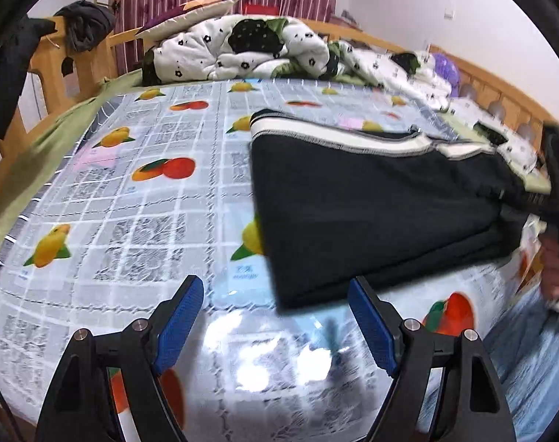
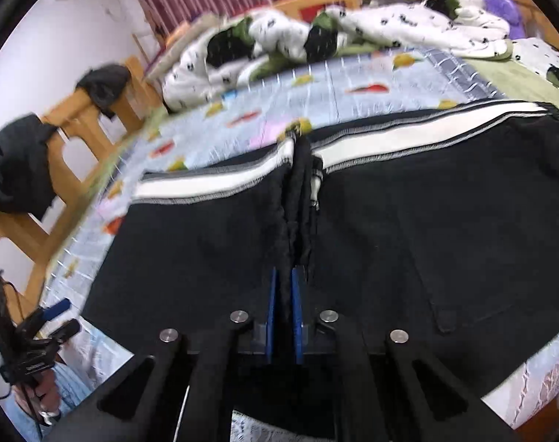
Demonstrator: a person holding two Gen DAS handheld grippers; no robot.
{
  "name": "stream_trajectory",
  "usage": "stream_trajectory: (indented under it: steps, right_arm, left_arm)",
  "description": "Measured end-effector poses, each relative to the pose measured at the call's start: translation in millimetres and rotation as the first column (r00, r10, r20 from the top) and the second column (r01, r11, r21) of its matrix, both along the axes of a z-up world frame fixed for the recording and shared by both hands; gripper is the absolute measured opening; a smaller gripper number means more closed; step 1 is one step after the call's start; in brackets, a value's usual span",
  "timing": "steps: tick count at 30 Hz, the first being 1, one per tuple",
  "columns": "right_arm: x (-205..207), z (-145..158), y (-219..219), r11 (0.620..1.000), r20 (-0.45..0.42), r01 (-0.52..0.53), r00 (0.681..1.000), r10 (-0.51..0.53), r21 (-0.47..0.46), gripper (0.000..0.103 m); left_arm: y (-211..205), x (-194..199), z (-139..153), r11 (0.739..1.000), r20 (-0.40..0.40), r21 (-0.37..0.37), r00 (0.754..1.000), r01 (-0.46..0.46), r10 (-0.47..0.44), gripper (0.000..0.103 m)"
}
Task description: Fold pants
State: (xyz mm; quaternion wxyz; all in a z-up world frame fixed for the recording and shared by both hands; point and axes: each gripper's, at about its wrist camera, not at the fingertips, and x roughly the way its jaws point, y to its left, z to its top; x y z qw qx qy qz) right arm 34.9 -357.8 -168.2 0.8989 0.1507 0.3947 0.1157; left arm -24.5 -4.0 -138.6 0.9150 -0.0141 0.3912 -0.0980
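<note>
we see the black pants with a white side stripe lying folded on the fruit-print cloth that covers the bed. the right gripper has its blue pads pressed together on a bunched ridge of the black fabric at the middle of the pants. the left gripper hangs over the bare cloth just beside the pants' near corner, its jaws wide apart and holding nothing.
</note>
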Motion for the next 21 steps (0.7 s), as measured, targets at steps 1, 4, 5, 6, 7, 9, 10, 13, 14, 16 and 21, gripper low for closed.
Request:
stream_trajectory:
  steps: [1,4,5,6,7,9,10,13,14,16,21]
  right_arm:
    - [-1.3,-4.8,-0.1,1.000,-0.019,0.008,1.000,-0.008,-0.010,0.006]
    - [1.2,-21.0,11.7,0.994,-0.053,0.009,0.998,-0.015,-0.105,0.006]
    - [0.7,-17.7,15.3,0.991,-0.043,0.004,0.999,-0.010,-0.133,0.007]
    - [-1.5,-13.8,17.5,0.987,-0.040,-0.006,0.999,-0.001,-0.158,0.007]
    - [-5.1,-9.2,15.8,0.987,-0.039,-0.016,0.999,0.010,-0.157,0.010]
    - [-14.8,0.0,3.3,0.990,-0.034,-0.015,0.999,0.010,-0.139,0.027]
    - [-23.1,6.9,-10.3,0.990,-0.013,0.019,1.000,-0.021,-0.139,0.041]
    - [-40.7,23.0,-55.5,0.966,0.050,0.165,0.986,-0.158,-0.200,0.052]
    - [-43.6,27.6,-73.8,0.952,0.058,0.213,0.977,-0.205,-0.219,0.056]
    - [-46.1,32.8,-111.6,0.924,0.061,0.304,0.953,-0.298,-0.230,0.073]
    - [-34.8,16.5,-208.6,0.872,-0.001,0.465,0.882,-0.471,-0.155,0.073]
  left_arm:
    - [-0.1,2.1,-0.3,1.000,-0.002,-0.024,1.000,0.001,-0.001,0.079]
    - [-7.3,14.7,-8.2,1.000,-0.054,-0.030,0.999,-0.005,0.003,0.079]
    - [-10.1,17.2,-10.5,1.000,-0.067,-0.011,0.998,-0.003,0.002,0.079]
    - [-12.4,18.2,-9.5,1.000,-0.065,0.002,0.998,0.006,-0.006,0.079]
    - [-12.3,16.7,-4.6,1.000,-0.036,-0.002,0.999,0.015,-0.015,0.079]
    - [-8.9,15.6,5.7,1.000,0.014,-0.019,1.000,0.015,-0.015,0.079]
    - [-7.6,19.2,10.1,1.000,0.020,-0.023,1.000,0.016,-0.015,0.079]
    - [-6.4,39.8,15.1,1.000,-0.008,-0.019,1.000,0.006,-0.007,0.079]
    - [-6.1,49.4,15.4,1.000,-0.022,-0.027,1.000,0.006,-0.007,0.079]
    - [-7.4,65.8,13.6,0.999,-0.055,-0.044,0.998,0.010,-0.013,0.079]
    - [-10.3,109.4,-0.1,0.995,-0.142,-0.104,0.990,0.001,-0.016,0.079]
